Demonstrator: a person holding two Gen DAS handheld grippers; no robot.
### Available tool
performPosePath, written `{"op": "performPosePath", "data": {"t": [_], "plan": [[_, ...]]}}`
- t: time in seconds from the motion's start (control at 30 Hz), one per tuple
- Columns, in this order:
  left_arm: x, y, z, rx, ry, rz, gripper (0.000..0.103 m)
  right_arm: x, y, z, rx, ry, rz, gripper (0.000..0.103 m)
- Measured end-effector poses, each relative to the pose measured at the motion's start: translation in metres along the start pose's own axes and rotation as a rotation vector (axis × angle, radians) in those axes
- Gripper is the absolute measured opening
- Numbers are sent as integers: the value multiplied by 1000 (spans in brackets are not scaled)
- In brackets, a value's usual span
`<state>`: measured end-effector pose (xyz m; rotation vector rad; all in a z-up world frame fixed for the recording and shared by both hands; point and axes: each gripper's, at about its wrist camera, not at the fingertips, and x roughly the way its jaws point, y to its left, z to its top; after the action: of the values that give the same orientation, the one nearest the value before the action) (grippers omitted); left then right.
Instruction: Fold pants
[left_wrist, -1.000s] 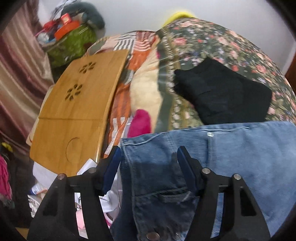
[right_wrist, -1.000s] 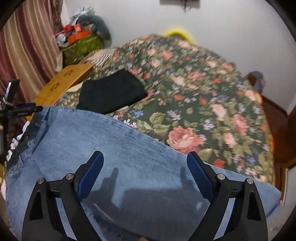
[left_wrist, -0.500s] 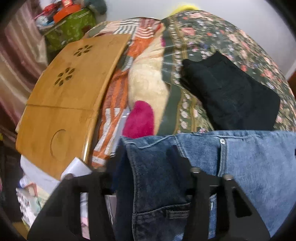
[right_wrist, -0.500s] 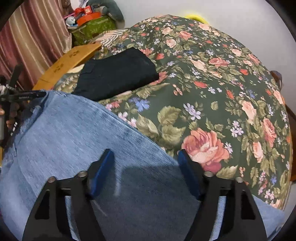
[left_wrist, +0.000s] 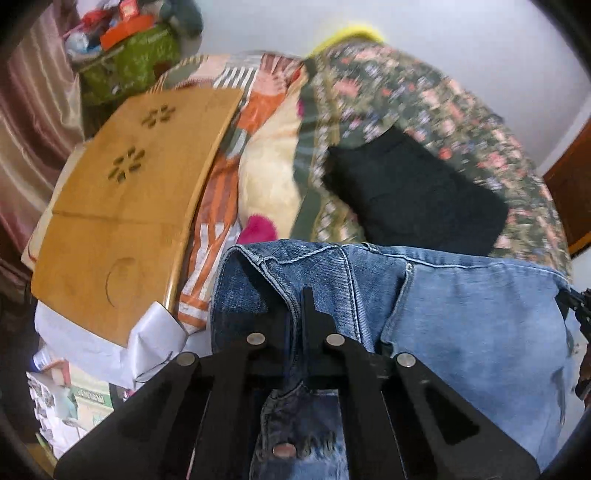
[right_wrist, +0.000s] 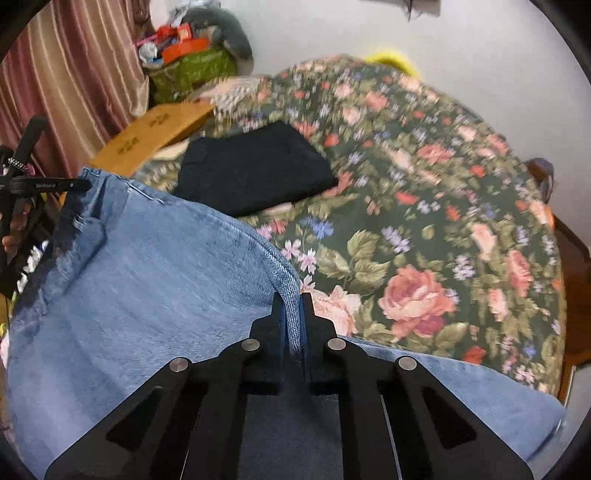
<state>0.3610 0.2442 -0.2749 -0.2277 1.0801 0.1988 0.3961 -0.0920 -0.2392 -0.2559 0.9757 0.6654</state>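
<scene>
Blue jeans (left_wrist: 461, 317) lie across the near edge of the floral bedspread (right_wrist: 424, 192). My left gripper (left_wrist: 297, 321) is shut on the jeans at the darker waistband end, where the denim bunches up between the fingers. In the right wrist view the jeans (right_wrist: 155, 280) spread to the left, and my right gripper (right_wrist: 293, 317) is shut on a raised fold of their far edge. The left gripper's tool (right_wrist: 44, 184) shows at the far left of that view, at the jeans' waistband corner.
A folded black garment (right_wrist: 255, 173) lies on the bedspread beyond the jeans, also seen as the black garment (left_wrist: 417, 192). A wooden lap table (left_wrist: 122, 214) rests to the left over striped bedding. A green bag (right_wrist: 192, 74) of clutter and curtains (right_wrist: 74, 85) stand at the back left.
Both grippers went from open over the denim to shut on it. The jeans' edge now stands pinched up in each, and the left view has lifted slightly.
</scene>
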Motion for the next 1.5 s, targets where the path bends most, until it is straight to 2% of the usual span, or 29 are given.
{"op": "performPosePath", "data": {"t": [0.13,0.3,0.5,0.67,0.9,1.07,1.2,1.33,1.37,1.43,1.47,1.5], "plan": [[-39,-12,-12,71,-59,-22,3,-44,9,-5,10,-53,-5,5],[-83,-14,-34,91,-117,-55,3,-94,38,-23,-7,-74,-15,5],[-132,-1,-73,102,-165,-65,3,-127,67,-54,9,-72,-12,6],[-153,14,-116,113,-167,-51,3,-142,83,-91,62,-57,16,6],[-155,33,-181,131,-119,-54,3,-134,106,-142,105,-7,35,6],[-131,42,-224,96,-24,-56,4,-122,115,-170,143,20,39,6],[-118,44,-242,92,51,-39,6,-115,114,-179,168,23,35,9],[-140,37,-247,145,27,-5,6,-123,115,-180,182,34,29,14],[-148,36,-245,152,14,-2,8,-126,114,-180,187,40,34,15],[-166,33,-237,155,-22,1,16,-135,111,-181,196,44,31,27],[-174,32,-231,153,-42,0,20,-140,109,-181,200,36,18,30],[-180,28,-225,150,-59,7,31,-149,103,-181,207,12,0,34]]}}
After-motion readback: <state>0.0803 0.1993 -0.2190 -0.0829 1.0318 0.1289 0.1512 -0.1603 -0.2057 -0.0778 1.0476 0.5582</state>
